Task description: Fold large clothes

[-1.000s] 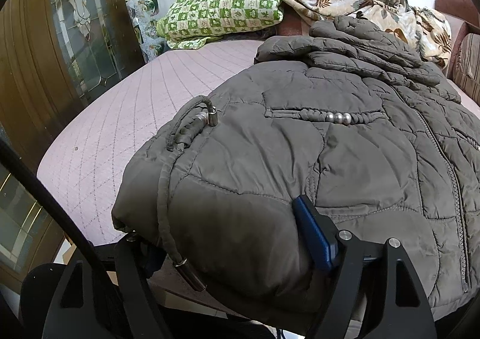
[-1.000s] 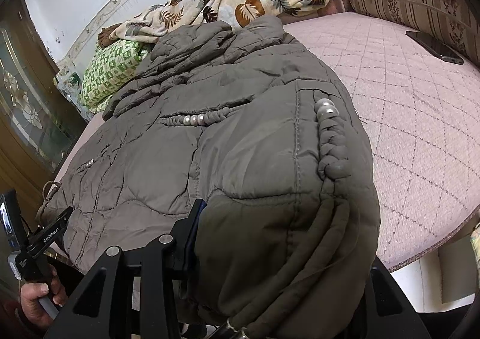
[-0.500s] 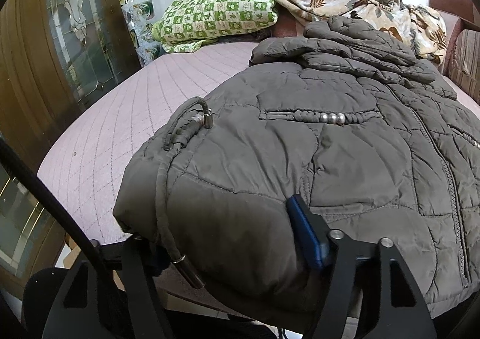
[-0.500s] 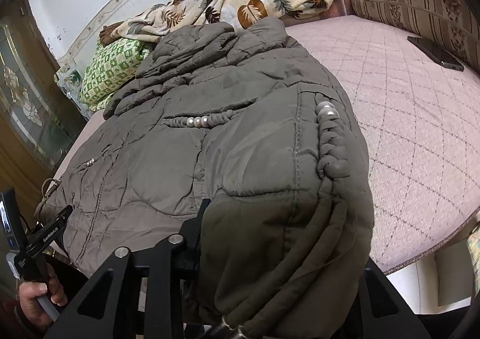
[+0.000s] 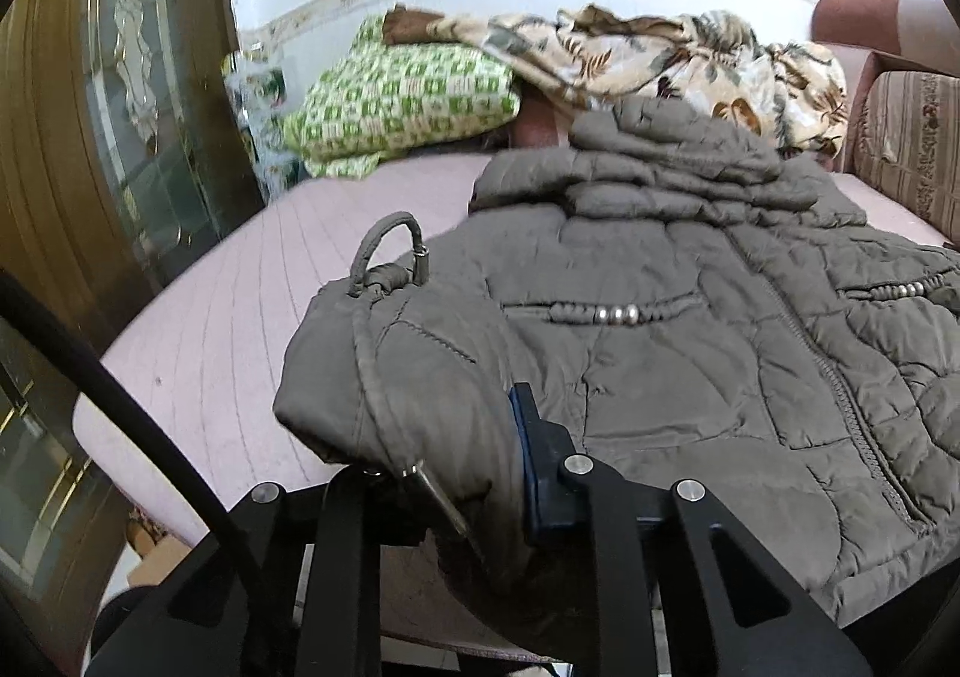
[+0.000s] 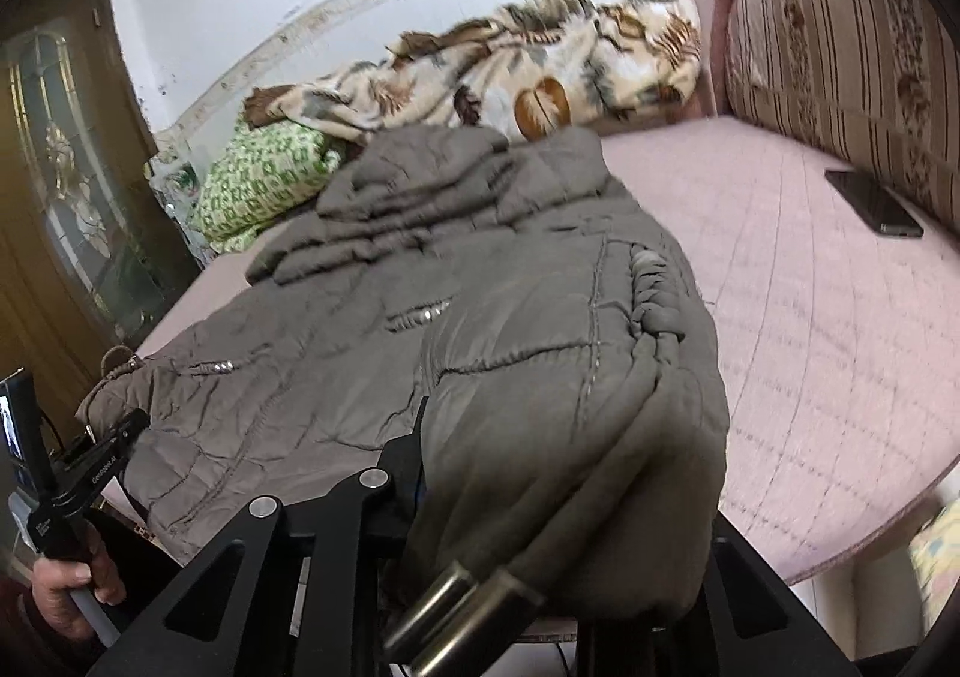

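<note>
Both black two-finger grippers, left (image 5: pixel 444 473) and right (image 6: pixel 540 503), pinch the hem corners of a quilted olive-grey puffer jacket (image 5: pixel 690 353) at the pink quilted bed's (image 6: pixel 810 317) near edge, ready to fold it toward its collar.

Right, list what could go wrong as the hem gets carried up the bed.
The left gripper and right gripper each pinch a thick bunch of the jacket; the puffy fabric could slip free mid-fold.

The dangling drawcord tips might snag in the right gripper.

The phone could get swept.
</note>
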Demonstrator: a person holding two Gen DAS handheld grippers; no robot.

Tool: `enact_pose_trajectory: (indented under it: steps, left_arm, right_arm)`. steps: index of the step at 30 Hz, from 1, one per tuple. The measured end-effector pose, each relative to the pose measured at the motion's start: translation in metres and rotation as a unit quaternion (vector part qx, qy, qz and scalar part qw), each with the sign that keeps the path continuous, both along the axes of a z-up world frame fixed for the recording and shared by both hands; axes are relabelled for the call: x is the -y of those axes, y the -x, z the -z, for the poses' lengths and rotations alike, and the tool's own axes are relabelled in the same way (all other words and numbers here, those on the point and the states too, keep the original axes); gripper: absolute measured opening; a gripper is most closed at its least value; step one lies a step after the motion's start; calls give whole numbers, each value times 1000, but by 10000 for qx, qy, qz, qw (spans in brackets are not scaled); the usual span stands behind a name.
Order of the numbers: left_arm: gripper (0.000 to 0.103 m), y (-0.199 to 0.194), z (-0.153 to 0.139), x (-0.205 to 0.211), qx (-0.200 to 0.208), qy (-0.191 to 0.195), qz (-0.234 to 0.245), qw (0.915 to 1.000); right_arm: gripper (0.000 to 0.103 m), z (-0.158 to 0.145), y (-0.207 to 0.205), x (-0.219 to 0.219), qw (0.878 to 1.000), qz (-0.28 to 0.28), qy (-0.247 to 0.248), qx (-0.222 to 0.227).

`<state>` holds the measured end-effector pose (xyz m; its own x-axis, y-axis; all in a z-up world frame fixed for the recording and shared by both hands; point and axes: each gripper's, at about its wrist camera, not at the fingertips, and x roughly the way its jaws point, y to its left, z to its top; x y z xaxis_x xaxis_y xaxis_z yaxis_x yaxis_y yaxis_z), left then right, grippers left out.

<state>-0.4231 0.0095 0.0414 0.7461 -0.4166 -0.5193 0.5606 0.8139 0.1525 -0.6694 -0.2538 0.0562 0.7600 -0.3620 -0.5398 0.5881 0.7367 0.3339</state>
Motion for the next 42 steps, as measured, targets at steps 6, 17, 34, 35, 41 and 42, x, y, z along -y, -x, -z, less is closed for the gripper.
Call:
enact_pose_trajectory:
  steps: [6,17,34,35,41,42]
  left_arm:
    - [21,1,-20,-14,2,224,6,9997]
    - [21,7,-73,-44,17,778,35,9970]
    - [21,-36,-158,-5,326,1384,111,9898]
    - [21,-41,-161,0,355,1392,94,9896]
    - [22,-73,-182,39,388,1430,90,9889]
    - [23,-80,-186,46,372,1458,114,9885]
  right_arm:
    - [26,-26,8,-13,9993,-189,261,185]
    - [24,-82,34,-25,9956,-402,526,663]
    - [24,-152,13,10,9873,-489,663,1356]
    - [24,-155,10,14,9871,-483,644,1384]
    - [24,-176,-21,53,9855,-426,521,1558]
    - [24,-179,-27,60,9854,-419,507,1568]
